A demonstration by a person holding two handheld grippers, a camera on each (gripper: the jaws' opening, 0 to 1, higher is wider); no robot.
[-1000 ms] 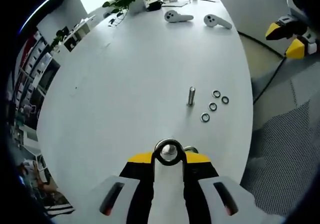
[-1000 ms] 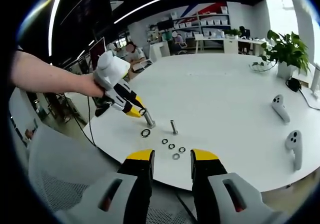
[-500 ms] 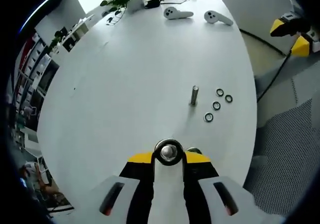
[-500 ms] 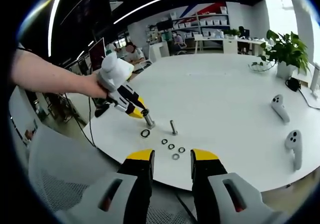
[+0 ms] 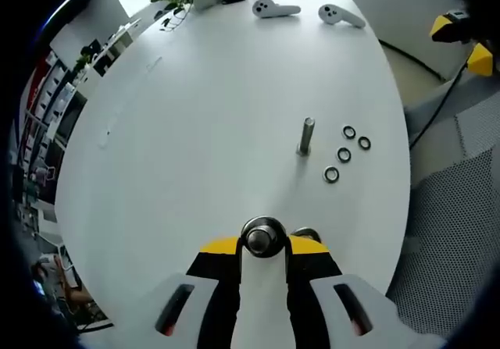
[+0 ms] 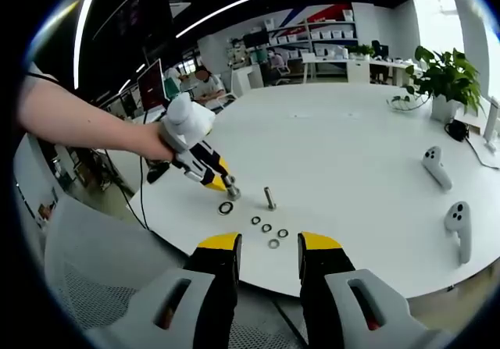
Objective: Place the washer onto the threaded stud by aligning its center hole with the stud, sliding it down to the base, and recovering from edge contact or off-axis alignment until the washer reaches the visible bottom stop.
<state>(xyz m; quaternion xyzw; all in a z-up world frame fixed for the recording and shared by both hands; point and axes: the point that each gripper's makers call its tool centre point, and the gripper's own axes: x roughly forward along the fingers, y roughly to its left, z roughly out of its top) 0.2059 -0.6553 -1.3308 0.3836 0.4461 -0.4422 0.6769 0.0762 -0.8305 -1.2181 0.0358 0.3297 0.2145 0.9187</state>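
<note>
Two white controllers [image 5: 303, 10] and a potted plant [image 6: 442, 83] sit on the white table [image 5: 203, 122]

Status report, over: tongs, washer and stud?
Left tongs shut on washer, over a stud. Right tongs open, off the table edge. Second stud bare, four small rings beside it.

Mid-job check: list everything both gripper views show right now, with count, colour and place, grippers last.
Round tabletop: one, white, under everything.
Upright threaded metal stud: one, silver, free-standing mid-table.
Small loose washers: four, dark rings, flat beside that stud.
Larger washer: one, dark ring, flat near the left gripper's tips.
Second metal stud: one, silver, at the left gripper's tips with a ring around its top.
Handheld controllers: two, white, far table edge.
Potted plant: one, green, table edge.
Mesh chair: one, grey, beside table.
Left gripper: yellow-black jaws, held by a hand.
Right gripper: yellow-black, open, empty.
</note>
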